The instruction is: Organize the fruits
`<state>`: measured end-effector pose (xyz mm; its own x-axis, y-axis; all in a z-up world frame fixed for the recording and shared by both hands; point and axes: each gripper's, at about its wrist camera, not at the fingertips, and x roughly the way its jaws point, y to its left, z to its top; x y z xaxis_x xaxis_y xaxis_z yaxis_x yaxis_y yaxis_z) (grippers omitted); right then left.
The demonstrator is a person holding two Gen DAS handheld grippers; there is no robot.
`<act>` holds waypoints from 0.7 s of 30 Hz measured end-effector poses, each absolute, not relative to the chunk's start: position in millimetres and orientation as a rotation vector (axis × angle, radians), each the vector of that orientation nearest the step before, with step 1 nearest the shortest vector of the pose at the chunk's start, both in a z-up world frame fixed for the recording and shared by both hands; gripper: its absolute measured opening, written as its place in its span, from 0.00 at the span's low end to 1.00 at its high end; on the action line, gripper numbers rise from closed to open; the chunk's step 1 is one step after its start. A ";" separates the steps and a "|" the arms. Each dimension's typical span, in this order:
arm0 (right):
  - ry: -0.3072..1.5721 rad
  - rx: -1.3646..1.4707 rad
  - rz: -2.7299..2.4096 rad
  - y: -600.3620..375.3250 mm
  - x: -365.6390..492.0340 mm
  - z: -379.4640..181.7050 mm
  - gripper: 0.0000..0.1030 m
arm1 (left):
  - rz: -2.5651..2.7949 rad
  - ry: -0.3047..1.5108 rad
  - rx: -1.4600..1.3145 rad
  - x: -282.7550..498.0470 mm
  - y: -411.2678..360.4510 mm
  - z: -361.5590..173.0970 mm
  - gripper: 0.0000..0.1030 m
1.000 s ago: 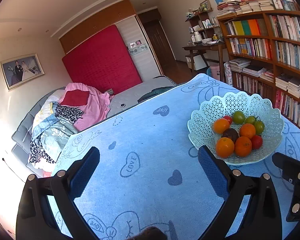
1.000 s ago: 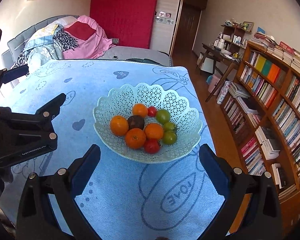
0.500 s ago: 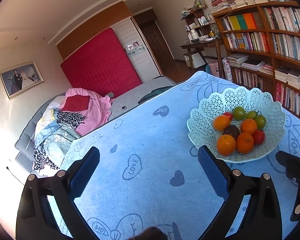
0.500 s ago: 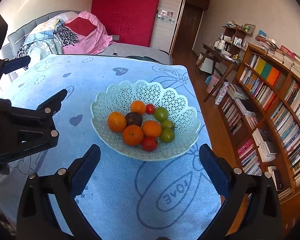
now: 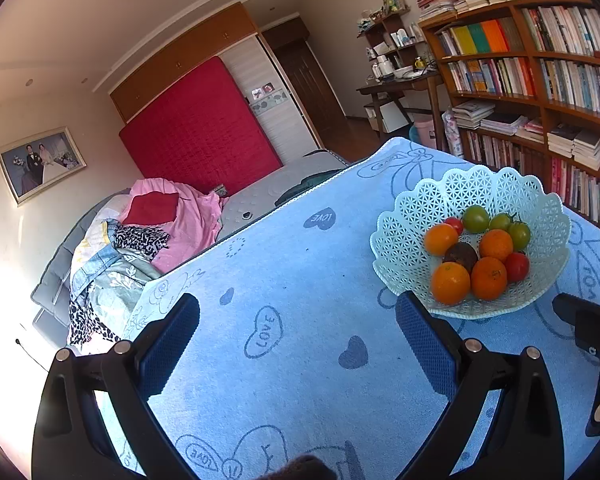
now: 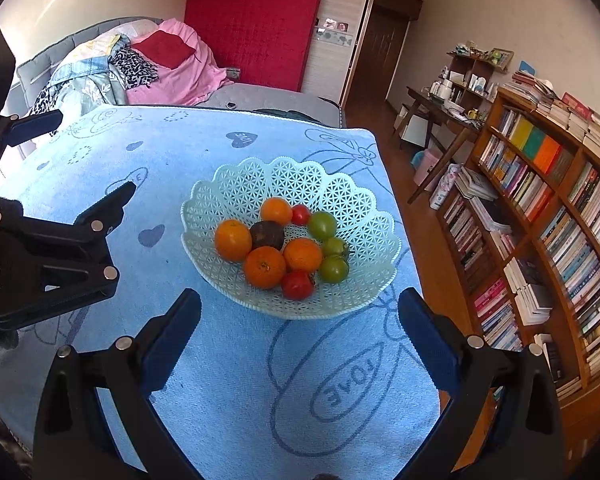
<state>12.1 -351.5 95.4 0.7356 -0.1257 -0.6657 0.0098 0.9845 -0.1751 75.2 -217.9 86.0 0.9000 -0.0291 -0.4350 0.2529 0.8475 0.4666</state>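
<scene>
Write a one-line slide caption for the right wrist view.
Open right tongs hover before a lattice basket of oranges, tomatoes and one dark fruit on a blue cloth.

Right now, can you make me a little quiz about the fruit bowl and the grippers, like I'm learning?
1. How many orange fruits lie in the white lattice bowl?
2. True or false: the right gripper is shut on a tomato.
3. Which is nearest the right gripper: A) the dark brown fruit, B) the near red tomato, C) the far red tomato?

Key: 1) four; 2) false, both it and the left gripper are open and empty; 3) B.
</scene>
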 end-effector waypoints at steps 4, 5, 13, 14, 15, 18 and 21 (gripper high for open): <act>0.743 -0.165 -0.086 -352.0 12.2 94.8 0.97 | -0.149 0.429 0.552 74.3 -218.9 85.2 0.95; 0.743 -0.167 -0.090 -351.9 11.9 94.3 0.97 | -0.150 0.427 0.555 73.8 -219.4 84.5 0.95; 0.739 -0.169 -0.085 -350.9 12.2 94.2 0.97 | -0.143 0.401 0.561 70.2 -220.3 84.1 0.95; 0.739 -0.169 -0.085 -350.7 12.1 94.3 0.97 | -0.139 0.401 0.559 70.2 -219.8 84.1 0.95; 0.738 -0.169 -0.085 -350.7 12.0 94.4 0.97 | -0.138 0.403 0.557 70.4 -219.4 84.2 0.95; 0.734 -0.169 -0.085 -349.8 11.4 95.1 0.97 | -0.136 0.417 0.552 71.5 -217.3 83.5 0.95; 0.717 -0.161 -0.088 -346.8 10.7 99.4 0.97 | -0.116 0.442 0.540 73.9 -212.2 81.8 0.95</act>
